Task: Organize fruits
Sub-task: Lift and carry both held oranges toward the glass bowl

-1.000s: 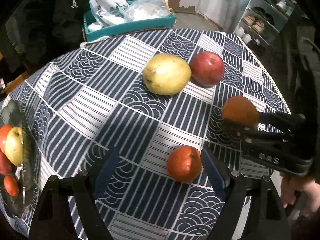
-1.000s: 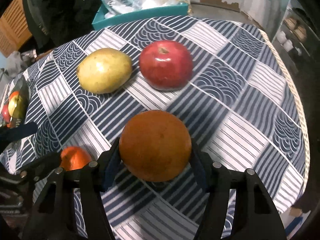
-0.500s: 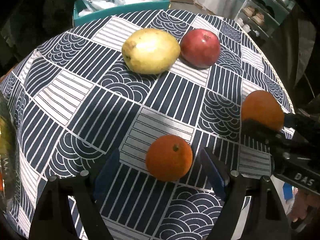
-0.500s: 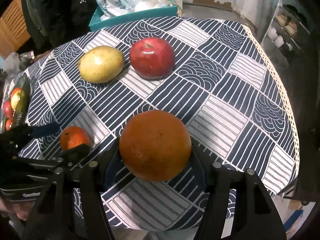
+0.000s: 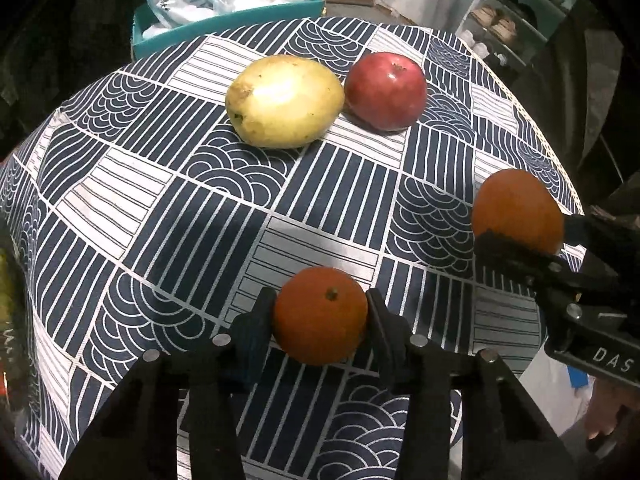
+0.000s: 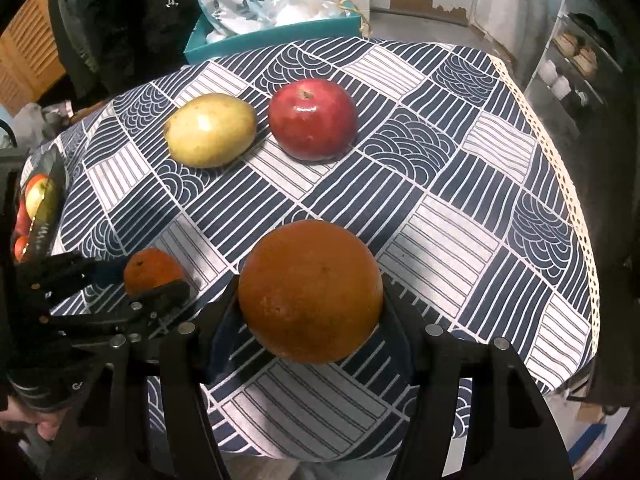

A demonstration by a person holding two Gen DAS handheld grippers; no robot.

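The left gripper (image 5: 321, 316) has just clamped its jaws onto the small round orange mandarin (image 5: 320, 314) on the patterned tabletop (image 5: 160, 184), so with the right gripper (image 6: 310, 316) grasping the large orange (image 6: 310, 290), both look ready to lift.

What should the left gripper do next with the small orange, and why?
Probably lift it straight up. The left gripper has just closed, and its pads now press both sides of the small orange, which still sits on the tablecloth. The right gripper already holds the large orange.
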